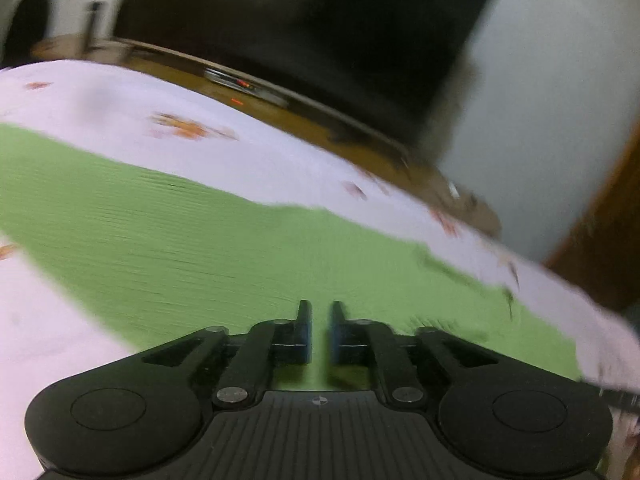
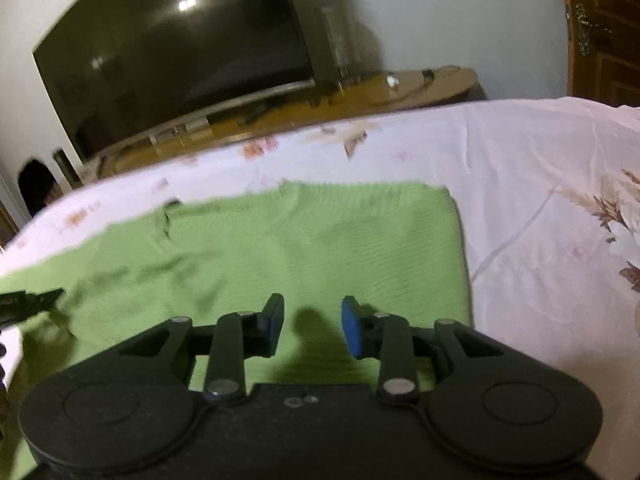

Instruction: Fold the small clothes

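1. Two tools hang low over a green knitted garment [image 2: 304,240]. The left tool [image 1: 320,332] has its fingers nearly together, only a thin gap between them, and nothing visibly pinched. The right tool [image 2: 312,328] has its fingers well apart and empty.
2. Under them the garment lies spread on a bed, on a white flowered sheet [image 2: 540,184]. Its right edge looks straight and doubled; the left part looks rumpled.
3. Beyond the bed stand a wooden stand [image 2: 420,84] and a dark television [image 2: 172,52].
4. Risks, as I judge them:
   - The sheet is loose, so a low pinch could catch sheet with knit and drag both.
   - The left view is blurred, which suggests fast movement; a hurried grab may take one layer only, leaving the fold crooked.
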### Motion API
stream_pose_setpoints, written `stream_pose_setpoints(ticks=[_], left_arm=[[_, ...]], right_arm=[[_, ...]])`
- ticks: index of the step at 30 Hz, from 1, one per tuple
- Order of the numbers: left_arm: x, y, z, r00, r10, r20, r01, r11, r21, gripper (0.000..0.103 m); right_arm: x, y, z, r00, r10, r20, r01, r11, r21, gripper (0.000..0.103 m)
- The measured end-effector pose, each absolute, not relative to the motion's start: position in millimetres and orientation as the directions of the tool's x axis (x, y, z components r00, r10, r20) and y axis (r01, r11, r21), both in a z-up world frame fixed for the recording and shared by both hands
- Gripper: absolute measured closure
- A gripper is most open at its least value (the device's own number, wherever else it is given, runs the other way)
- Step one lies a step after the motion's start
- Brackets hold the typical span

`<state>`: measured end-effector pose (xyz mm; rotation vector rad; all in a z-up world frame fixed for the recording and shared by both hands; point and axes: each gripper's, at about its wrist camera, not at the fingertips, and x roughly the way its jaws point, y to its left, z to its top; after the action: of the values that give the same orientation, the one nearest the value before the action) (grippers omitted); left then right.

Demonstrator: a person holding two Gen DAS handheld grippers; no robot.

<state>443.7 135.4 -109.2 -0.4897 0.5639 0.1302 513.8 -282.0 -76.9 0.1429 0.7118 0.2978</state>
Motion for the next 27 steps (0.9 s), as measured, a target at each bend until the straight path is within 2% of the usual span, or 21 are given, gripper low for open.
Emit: stream_pose_setpoints(ticks=[2, 10, 18, 22, 25, 27], left_arm=[[426, 149, -106, 0.844, 0.033, -0.536, -0.295, 0.863, -0.411, 0.023], [376, 247, -125, 0.838, 0.096, -0.537, -0.407, 0.765, -0.499, 0.023], [369, 351, -136, 0.841, 0.065, -0.537, -0.381, 0.775, -0.504, 0.023], [366, 391, -137, 0.846, 0.055, -0.531, -0.379, 0.763, -0.524, 0.023], [366, 409, -138, 0.852, 0.04, -0.521, -0.366, 0.757, -0.541, 0.023], [365, 414, -139, 0.857, 0.026, -0.514, -0.355, 0.753, -0.554, 0.023]], right_arm=[[512, -277, -74, 0.71, 0.349, -0.611, -0.237, 0.936, 0.26, 0.07], [508, -168, -76, 0.613, 0.5, -0.612, -0.416, 0.863, 0.288, 0.078], [529, -81, -90, 0.664, 0.407, -0.627, -0.337, 0.912, 0.235, 0.081], [521, -24, -104, 0.617, 0.431, -0.658, -0.421, 0.888, 0.187, 0.079], [504, -12, -94, 0.646, 0.426, -0.634, -0.419, 0.891, 0.173, 0.079], [499, -11, -90, 0.678, 0.387, -0.624, -0.395, 0.909, 0.135, 0.071]])
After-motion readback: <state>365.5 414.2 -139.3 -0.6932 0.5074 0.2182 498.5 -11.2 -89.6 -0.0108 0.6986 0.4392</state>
